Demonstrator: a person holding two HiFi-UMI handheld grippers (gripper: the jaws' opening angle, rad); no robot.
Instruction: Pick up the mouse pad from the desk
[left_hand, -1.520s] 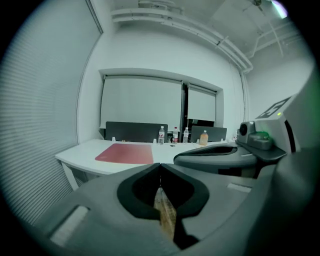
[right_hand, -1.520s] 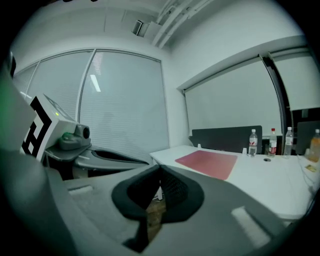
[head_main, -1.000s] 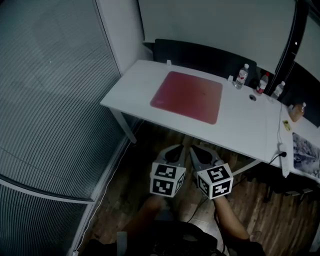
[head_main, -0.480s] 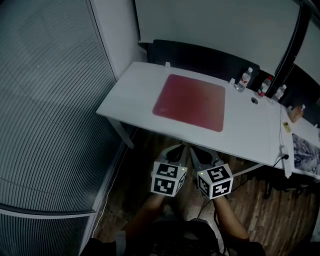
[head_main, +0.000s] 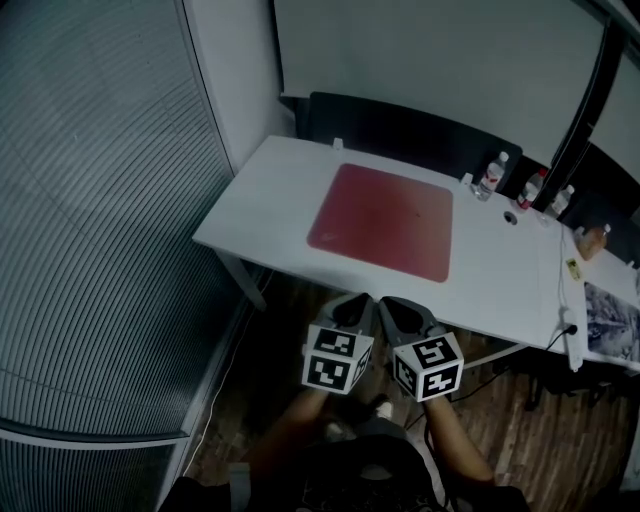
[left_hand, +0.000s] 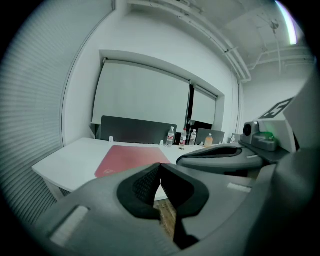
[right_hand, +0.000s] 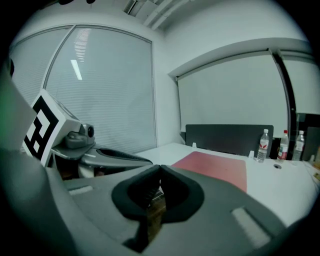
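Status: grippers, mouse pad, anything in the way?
Left gripper shut, empty. Right gripper shut, empty. Red mouse pad flat on desk, untouched. Water bottles beyond it, not blocking.

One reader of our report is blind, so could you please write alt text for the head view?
A red mouse pad lies flat on a white desk, seen from above. In front of the desk, a person holds the left tool and the right tool side by side, both shut and empty. Bottles stand near its far edge.

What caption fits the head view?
Both shut: left gripper and right gripper short of red mouse pad on desk.
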